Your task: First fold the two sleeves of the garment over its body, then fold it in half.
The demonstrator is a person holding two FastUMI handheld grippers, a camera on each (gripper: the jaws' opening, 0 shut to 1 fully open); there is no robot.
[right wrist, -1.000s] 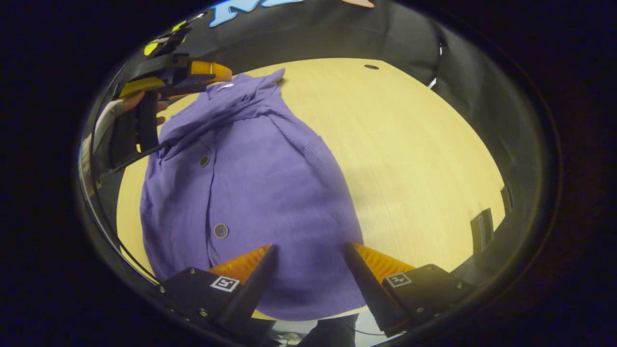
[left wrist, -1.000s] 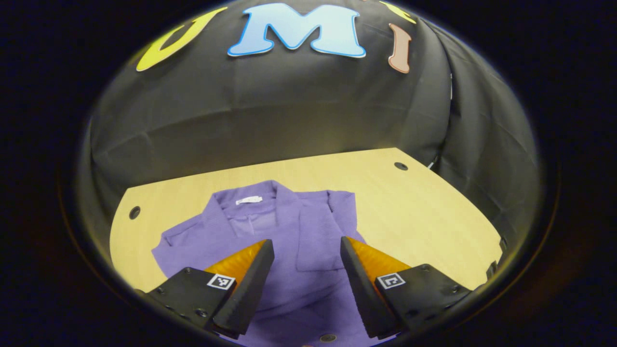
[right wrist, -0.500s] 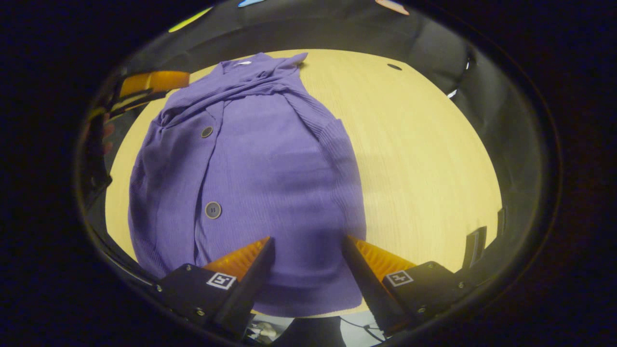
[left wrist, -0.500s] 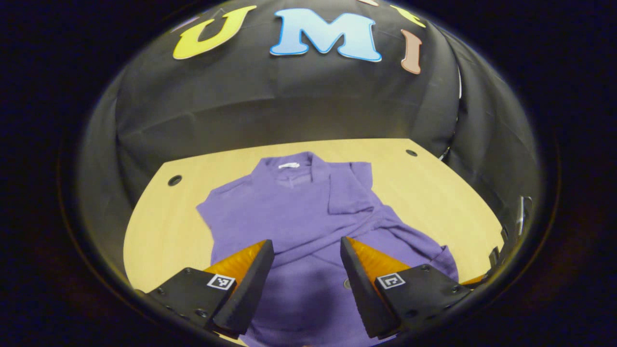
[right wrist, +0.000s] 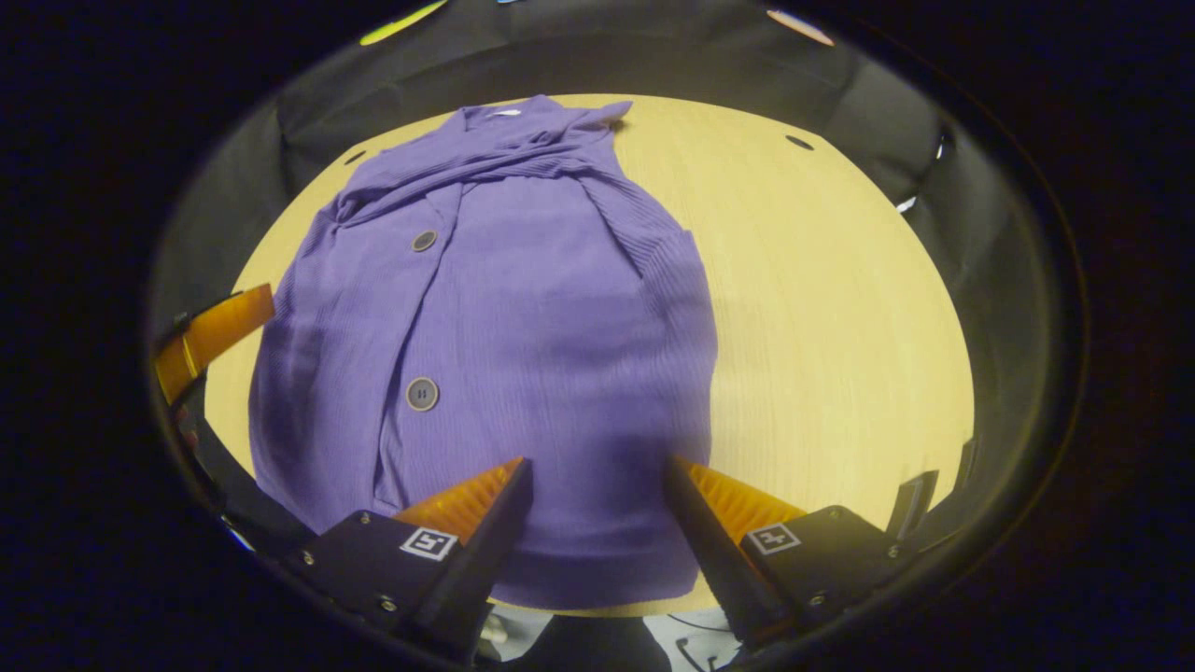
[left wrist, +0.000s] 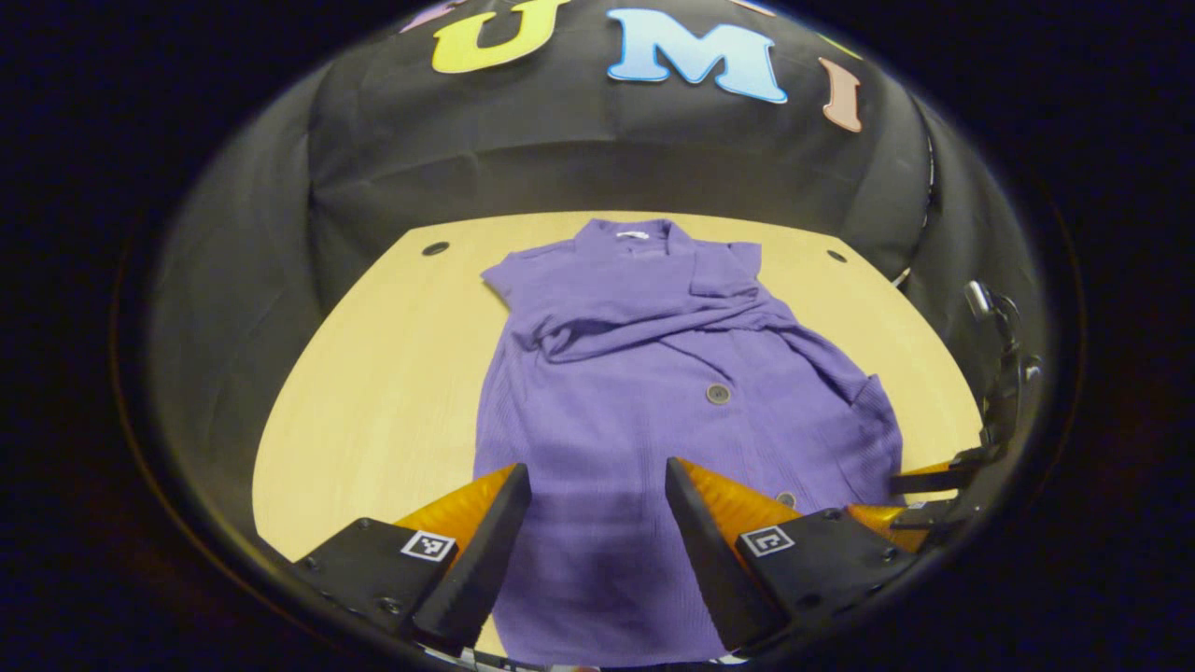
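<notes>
The purple garment (left wrist: 644, 411) lies flat on the wooden table (left wrist: 373, 392), 2 sleeves crossed over its chest. Its hem sits under the left gripper (left wrist: 593, 495) and right gripper (right wrist: 593, 490), both spread wide, holding nothing.

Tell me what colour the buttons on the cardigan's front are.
Dark grey, against the purple cardigan; the buttons show best in the right gripper view.

Purple ribbed garment (left wrist: 644, 411), dark buttons (right wrist: 422, 394); pale wood table (right wrist: 822, 308).
</notes>
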